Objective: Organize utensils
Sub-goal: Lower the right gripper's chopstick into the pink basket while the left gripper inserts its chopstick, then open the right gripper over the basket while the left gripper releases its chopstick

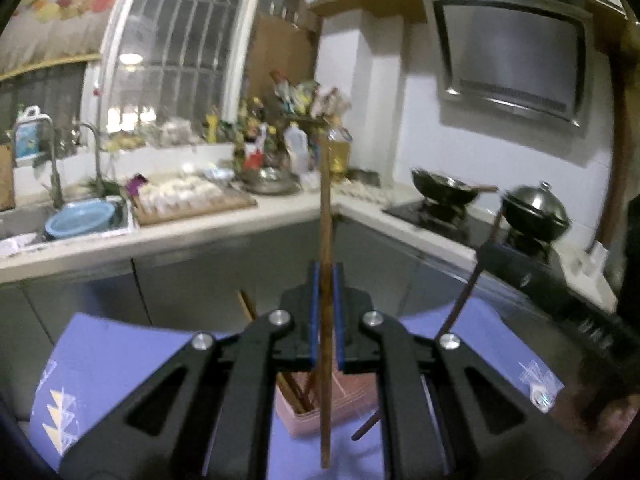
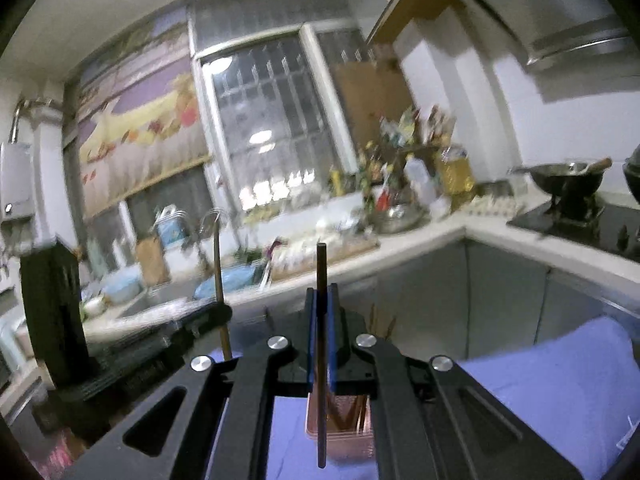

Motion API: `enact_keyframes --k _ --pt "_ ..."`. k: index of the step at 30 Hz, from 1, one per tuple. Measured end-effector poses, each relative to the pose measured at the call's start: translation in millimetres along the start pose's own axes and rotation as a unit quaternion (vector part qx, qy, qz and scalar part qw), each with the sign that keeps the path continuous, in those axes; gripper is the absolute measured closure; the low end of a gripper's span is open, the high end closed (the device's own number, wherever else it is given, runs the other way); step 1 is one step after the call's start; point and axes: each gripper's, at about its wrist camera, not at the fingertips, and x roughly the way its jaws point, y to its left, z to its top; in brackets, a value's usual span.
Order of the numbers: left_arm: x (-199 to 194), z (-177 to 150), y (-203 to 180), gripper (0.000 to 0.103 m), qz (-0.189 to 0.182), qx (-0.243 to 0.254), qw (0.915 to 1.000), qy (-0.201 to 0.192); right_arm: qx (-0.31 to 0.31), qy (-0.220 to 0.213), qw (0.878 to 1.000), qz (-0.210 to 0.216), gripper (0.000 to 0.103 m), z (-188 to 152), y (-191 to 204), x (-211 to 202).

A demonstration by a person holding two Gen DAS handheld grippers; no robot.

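Left gripper (image 1: 327,312) near-level, jaws clamping upright chopstick (image 1: 326,208).

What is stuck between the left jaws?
A brown chopstick stands upright between the shut jaws of the left gripper, seen in the left wrist view.

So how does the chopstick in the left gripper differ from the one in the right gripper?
The left gripper's chopstick is a lighter reddish brown; the right gripper's chopstick is darker, nearly black. The left gripper's chopstick reaches far above its pads, while the right gripper's chopstick clears its pads only a little. Shared: each stands roughly upright, clamped between shut blue pads above the pink holder.
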Motion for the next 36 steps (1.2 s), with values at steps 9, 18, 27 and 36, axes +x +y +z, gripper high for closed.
enact_keyframes --k 9,18,27,36 --pt "73 -10 6 0.097 0.031 0.013 0.9994 -0.01 0.005 -0.007 1.0 -0.021 0.098 2 -22 60" --pt "115 -46 24 0.097 0.026 0.002 0.9993 0.025 0.008 0.039 0.999 -0.015 0.098 -32 -34 99" --pt "128 -89 23 0.092 0.042 0.01 0.9953 0.086 -0.012 0.091 0.996 -0.021 0.097 -71 -27 107" --pt "80 -103 18 0.056 0.093 0.011 0.9919 0.086 0.014 0.132 0.991 -0.008 0.053 -90 -24 94"
